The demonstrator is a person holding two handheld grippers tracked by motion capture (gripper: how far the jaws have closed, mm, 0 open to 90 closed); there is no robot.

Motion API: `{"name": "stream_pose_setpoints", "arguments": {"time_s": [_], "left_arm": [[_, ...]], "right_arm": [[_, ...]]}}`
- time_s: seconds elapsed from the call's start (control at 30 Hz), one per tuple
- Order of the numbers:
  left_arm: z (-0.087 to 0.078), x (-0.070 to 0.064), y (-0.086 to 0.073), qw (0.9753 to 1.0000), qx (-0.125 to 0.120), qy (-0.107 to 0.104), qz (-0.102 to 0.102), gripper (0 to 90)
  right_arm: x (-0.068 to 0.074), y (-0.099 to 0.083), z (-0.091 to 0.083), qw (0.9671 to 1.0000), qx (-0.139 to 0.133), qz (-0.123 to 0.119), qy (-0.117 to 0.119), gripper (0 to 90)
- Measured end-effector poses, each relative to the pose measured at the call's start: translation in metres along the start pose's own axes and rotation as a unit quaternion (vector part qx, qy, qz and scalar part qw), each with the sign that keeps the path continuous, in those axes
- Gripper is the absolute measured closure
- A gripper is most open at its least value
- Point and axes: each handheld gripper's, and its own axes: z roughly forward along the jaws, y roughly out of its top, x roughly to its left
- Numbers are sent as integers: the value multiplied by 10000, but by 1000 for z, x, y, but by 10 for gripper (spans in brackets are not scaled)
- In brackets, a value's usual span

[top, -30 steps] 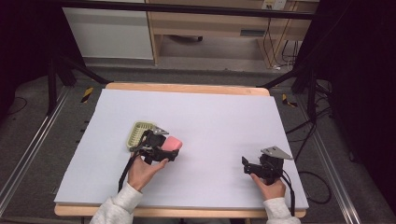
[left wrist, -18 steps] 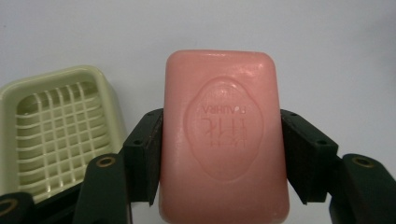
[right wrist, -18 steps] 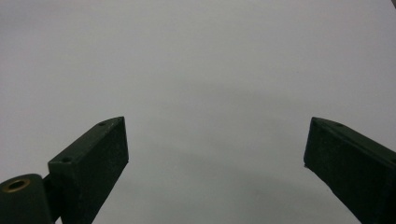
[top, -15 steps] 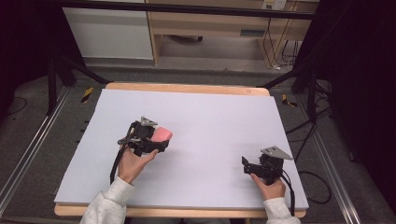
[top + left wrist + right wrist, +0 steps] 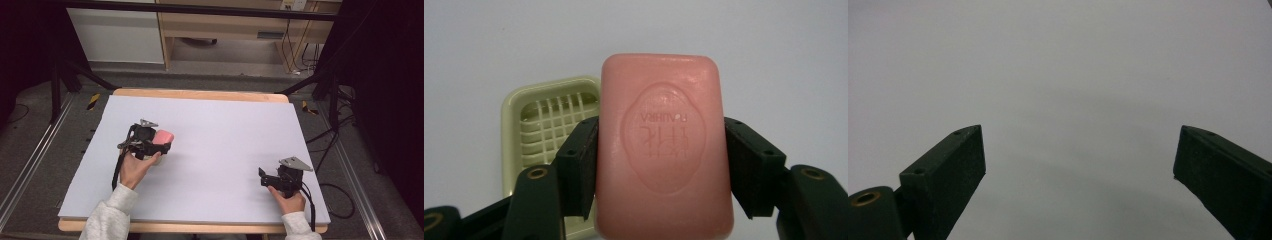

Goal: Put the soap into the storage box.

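Observation:
A pink soap bar (image 5: 661, 100) with an embossed oval mark is clamped by its long sides between the jaws of my left gripper (image 5: 661, 160). Below and behind it, to the left in the left gripper view, a pale yellow-green soap dish (image 5: 549, 115) with a grid bottom lies on the table. From above, the left gripper (image 5: 161, 144) holds the soap bar (image 5: 164, 136) over the left-middle of the table, and the hand covers the dish. My right gripper (image 5: 263, 178) rests near the front right, open, and its jaws (image 5: 1078, 170) have nothing between them.
A white sheet (image 5: 225, 130) covers the wooden-edged table. Black frame legs and cables stand beyond the table's left and right sides. A wooden cabinet (image 5: 220, 25) is behind the far edge.
My left gripper has carried the soap bar leftward and a little farther back, and now sits over the dish that showed beside it a second ago. The right gripper has stayed still.

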Motion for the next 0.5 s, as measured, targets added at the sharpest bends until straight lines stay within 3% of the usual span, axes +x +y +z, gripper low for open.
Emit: {"name": "stream_pose_setpoints", "arguments": {"time_s": [0.5], "left_arm": [[7,26,1,9995,12,211,-220,371]], "right_arm": [[1,0,0,10000,17,3,8,66]]}}
